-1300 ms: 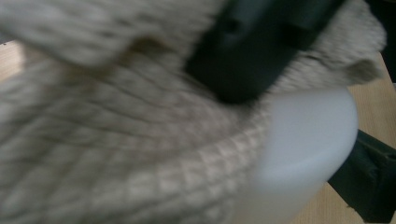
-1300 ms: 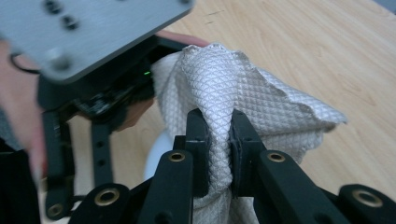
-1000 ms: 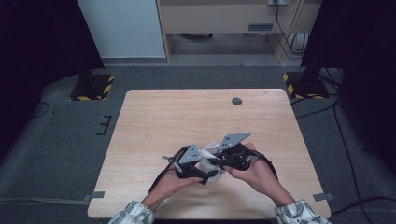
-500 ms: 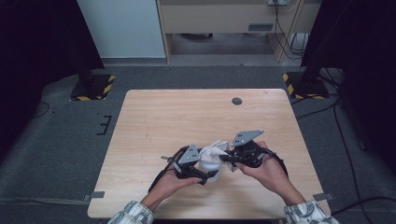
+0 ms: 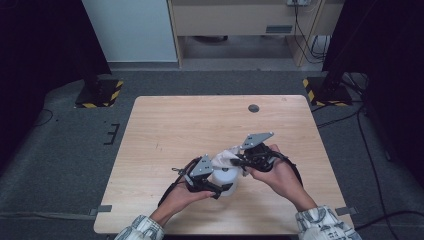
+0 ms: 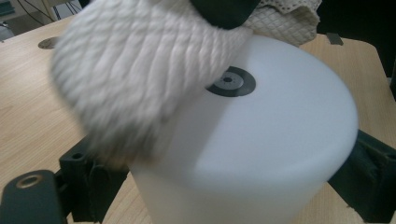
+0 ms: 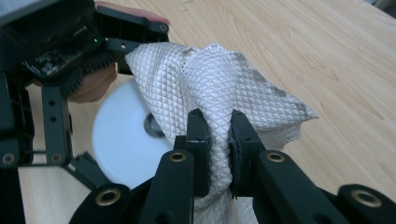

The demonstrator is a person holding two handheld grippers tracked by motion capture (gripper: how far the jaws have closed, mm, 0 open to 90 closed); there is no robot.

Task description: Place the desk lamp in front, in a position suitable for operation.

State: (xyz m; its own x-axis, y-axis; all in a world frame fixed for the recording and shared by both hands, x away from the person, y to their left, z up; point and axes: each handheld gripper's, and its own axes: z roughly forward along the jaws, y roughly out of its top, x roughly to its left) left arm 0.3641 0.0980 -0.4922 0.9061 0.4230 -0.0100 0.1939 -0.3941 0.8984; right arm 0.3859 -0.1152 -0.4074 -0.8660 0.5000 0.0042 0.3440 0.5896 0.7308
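Laboratory recording bay: bare light wooden table [image 5: 165, 125] on grey carpet, yellow-black striped stand bases [image 5: 100, 94] and loose black cables [image 5: 305, 30] beyond it.

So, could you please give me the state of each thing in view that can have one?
white cylinder: upright on the table, clamped between the left gripper's jaws.
white cloth: bunched, pinched by the right gripper, draped over the cylinder's top.
left gripper: shut on the cylinder.
right gripper: shut on the cloth.

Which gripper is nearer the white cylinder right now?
Left. The left gripper has its jaws on either side of the white cylinder, gripping it. The right gripper is just above, shut on the cloth lying over its top.
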